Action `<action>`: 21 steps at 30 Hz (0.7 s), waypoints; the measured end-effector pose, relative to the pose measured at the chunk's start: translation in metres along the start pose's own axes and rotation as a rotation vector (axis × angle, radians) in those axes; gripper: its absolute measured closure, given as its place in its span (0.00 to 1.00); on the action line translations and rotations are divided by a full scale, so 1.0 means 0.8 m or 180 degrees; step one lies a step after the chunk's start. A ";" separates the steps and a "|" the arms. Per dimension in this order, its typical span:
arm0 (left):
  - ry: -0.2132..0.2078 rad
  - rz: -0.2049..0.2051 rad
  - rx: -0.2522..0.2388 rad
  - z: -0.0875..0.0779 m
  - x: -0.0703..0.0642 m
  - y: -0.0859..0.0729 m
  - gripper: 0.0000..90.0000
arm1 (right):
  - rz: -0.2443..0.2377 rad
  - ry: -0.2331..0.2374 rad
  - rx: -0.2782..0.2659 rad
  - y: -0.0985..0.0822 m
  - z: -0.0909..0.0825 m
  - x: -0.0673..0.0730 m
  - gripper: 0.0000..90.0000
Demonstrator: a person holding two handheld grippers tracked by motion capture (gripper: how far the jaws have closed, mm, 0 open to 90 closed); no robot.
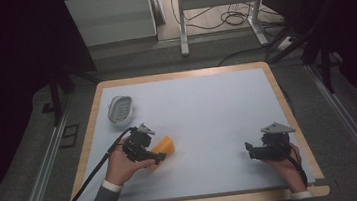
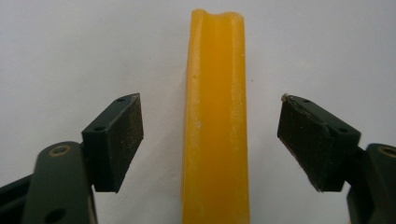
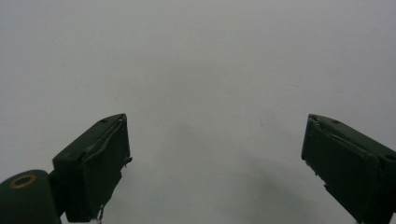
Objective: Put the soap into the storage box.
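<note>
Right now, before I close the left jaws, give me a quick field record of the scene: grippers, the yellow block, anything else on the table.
left gripper: open, jaws either side of the yellow block, pads not touching it
yellow block: lies flat on the table, long axis running between the jaws, gaps on both sides
right gripper: open, nothing between its jaws, over bare table at the right
soap dish: pale oval, far left of the table, apart from the block
table: light sheet with wooden rim

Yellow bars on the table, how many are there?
1. The yellow bar lies at the near left of the table, between the open pads of the left gripper, untouched.
</note>
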State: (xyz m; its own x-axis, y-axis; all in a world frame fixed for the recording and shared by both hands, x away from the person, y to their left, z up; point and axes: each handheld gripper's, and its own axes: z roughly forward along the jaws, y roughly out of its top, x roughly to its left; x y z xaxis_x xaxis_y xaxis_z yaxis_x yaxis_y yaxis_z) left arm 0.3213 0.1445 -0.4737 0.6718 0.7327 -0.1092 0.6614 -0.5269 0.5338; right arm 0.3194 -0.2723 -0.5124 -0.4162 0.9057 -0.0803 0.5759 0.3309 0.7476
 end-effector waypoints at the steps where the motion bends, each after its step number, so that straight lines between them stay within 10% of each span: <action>1: 0.0004 0.0003 0.0014 0.003 0.000 0.000 0.29 | 0.0003 0.0000 0.0005 0.000 0.000 0.000 0.09; 21: 0.0181 0.0041 0.0283 0.038 -0.008 -0.002 0.55 | -0.0004 -0.0014 0.0040 -0.002 0.002 0.000 0.09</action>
State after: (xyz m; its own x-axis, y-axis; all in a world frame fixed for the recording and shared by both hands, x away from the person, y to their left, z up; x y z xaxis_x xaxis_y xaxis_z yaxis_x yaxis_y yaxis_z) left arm 0.3261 0.1274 -0.4991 0.6620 0.7475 -0.0536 0.6816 -0.5708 0.4579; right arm 0.3198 -0.2720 -0.5147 -0.4140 0.9064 -0.0841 0.5842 0.3354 0.7391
